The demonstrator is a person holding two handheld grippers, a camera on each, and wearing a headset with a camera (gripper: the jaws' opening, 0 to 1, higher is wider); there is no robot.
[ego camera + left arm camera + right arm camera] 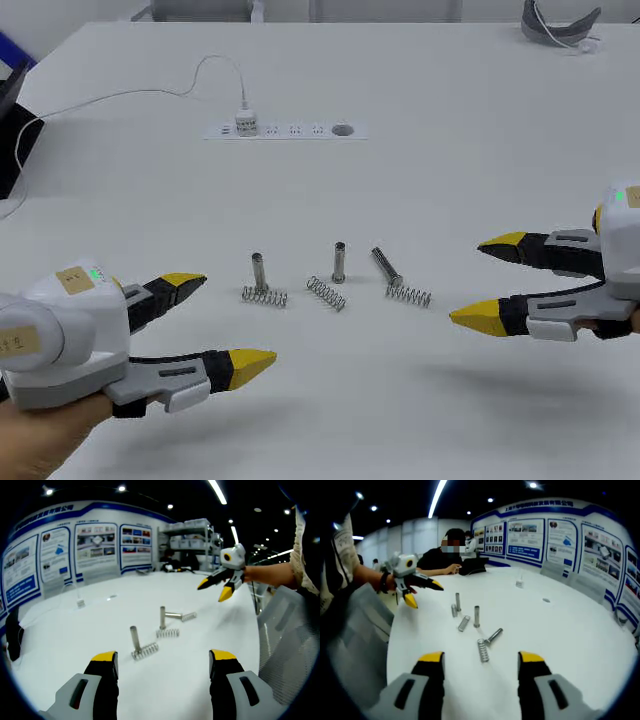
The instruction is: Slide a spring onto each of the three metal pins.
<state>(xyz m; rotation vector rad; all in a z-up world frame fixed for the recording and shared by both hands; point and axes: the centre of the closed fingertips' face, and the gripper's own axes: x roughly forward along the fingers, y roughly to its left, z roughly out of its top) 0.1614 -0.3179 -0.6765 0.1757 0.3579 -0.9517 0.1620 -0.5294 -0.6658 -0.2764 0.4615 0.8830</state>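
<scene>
Three metal pins sit mid-table. The left pin (259, 270) and middle pin (339, 262) stand upright, while the right pin (385, 266) lies on its side. A loose spring lies by each: left spring (264, 295), middle spring (326, 293), right spring (408, 294). My left gripper (225, 320) hovers open at the lower left, short of the left pin (135, 638). My right gripper (478, 280) is open to the right of the lying pin (494, 636) and its spring (482, 650). Neither gripper holds anything.
A white power strip (285, 130) with a plugged charger (245, 125) and cable lies behind the pins. A dark object (10, 120) sits at the left edge, a grey headset-like item (560, 25) at the far right corner. A person (451, 555) sits at the table's far side.
</scene>
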